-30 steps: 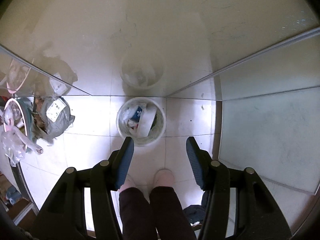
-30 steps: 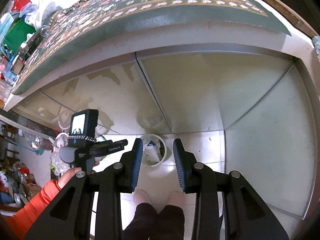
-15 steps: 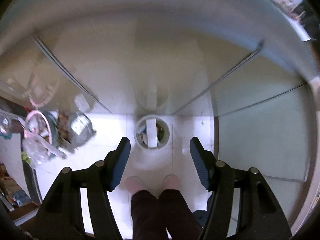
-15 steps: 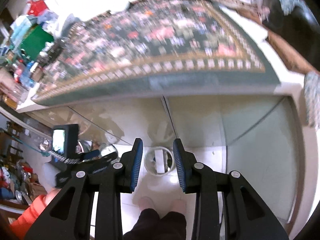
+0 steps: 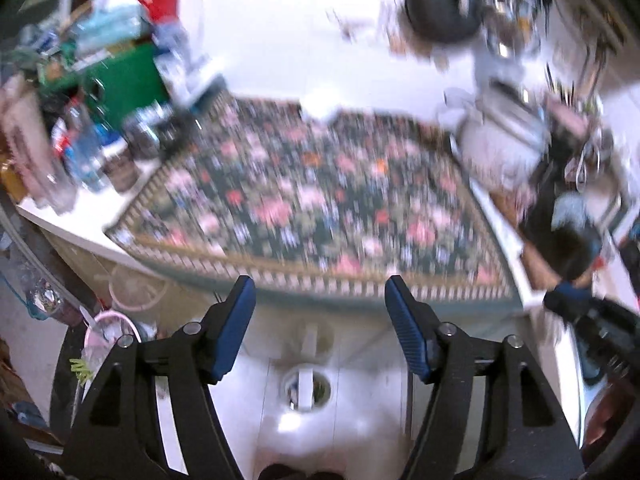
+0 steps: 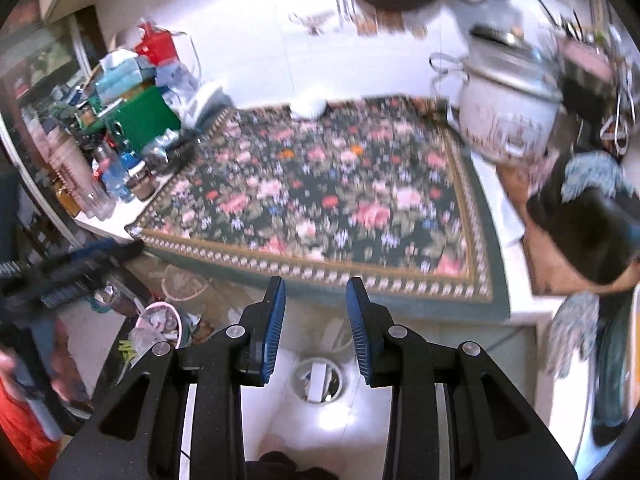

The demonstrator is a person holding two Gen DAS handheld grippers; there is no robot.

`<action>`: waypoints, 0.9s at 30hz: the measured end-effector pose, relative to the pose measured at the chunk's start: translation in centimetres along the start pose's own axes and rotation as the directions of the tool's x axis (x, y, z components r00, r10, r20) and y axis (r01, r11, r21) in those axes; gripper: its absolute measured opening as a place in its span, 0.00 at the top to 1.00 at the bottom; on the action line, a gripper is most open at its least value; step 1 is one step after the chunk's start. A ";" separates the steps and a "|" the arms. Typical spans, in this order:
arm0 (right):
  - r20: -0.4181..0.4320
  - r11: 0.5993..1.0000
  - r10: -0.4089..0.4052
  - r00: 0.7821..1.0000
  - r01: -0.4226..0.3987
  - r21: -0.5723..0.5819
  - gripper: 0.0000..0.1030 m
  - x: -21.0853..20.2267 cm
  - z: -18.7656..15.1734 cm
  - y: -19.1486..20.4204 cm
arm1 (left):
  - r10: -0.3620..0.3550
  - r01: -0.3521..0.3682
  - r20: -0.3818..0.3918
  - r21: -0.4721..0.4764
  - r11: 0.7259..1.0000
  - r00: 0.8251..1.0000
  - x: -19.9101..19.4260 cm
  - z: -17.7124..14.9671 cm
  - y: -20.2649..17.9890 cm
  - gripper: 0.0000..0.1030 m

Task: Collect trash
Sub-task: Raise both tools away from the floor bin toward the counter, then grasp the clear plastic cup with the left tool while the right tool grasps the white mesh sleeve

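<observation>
While both of your grippers point down over the counter edge, the small round white waste bin (image 6: pixel 319 378) stands on the pale tiled floor (image 6: pixel 340 420) well below them, holding a white upright strip and other scraps; in your left view the same bin (image 5: pixel 306 391) shows between the fingers, more blurred. Your left gripper (image 5: pixel 318 300) has its blue-padded jaws spreading wider with nothing between them. Your right gripper (image 6: pixel 316 300) stands with a narrower gap that is widening too, and it also carries nothing. The right view gives you what the left smears: the white rice cooker with a metal lid (image 6: pixel 508 116) at the far right corner of the dark floral mat with a gold border (image 6: pixel 320 196), and the red and green boxes and bottles (image 6: pixel 132 120) crowding the counter's left end. That view also catches your left gripper as a dark blur at the left edge, over an orange sleeve (image 6: pixel 20 420). The left view alone shows your right gripper's dark body at its right edge. The mat's middle lies bare, while its near border hangs at the white counter edge (image 6: pixel 400 314) just past your fingertips. Left of the bin, a pink bowl (image 6: pixel 160 318) and bagged rubbish press close; the floor to the bin's right lies bare up to a cabinet panel.
</observation>
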State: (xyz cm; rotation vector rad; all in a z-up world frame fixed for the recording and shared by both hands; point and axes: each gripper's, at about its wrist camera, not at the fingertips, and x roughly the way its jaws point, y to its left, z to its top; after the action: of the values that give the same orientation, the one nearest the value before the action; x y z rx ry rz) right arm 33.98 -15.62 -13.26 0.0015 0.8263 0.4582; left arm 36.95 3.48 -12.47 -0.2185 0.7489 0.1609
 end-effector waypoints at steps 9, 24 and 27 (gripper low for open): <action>0.112 0.999 -0.002 0.994 0.006 -0.035 0.45 -0.9 4.3 0.0 | 0.131 -0.119 0.156 -0.086 0.989 0.979 -2.2 5.6 4.4 0.15; 0.157 0.998 -0.064 0.985 0.062 0.019 0.32 9.2 15.4 3.0 | 0.197 -0.191 0.079 -0.085 0.978 0.977 14.5 15.7 12.3 0.12; 0.128 0.995 -0.084 0.988 0.078 0.055 0.32 12.5 18.3 3.9 | 0.186 -0.183 0.031 -0.093 0.979 0.982 19.0 18.0 14.3 0.12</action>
State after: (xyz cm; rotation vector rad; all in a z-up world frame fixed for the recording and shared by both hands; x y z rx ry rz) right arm 52.73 -3.94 -8.95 0.0434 0.7066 0.3568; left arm 59.26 23.13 -14.73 -0.2309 0.7231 0.3750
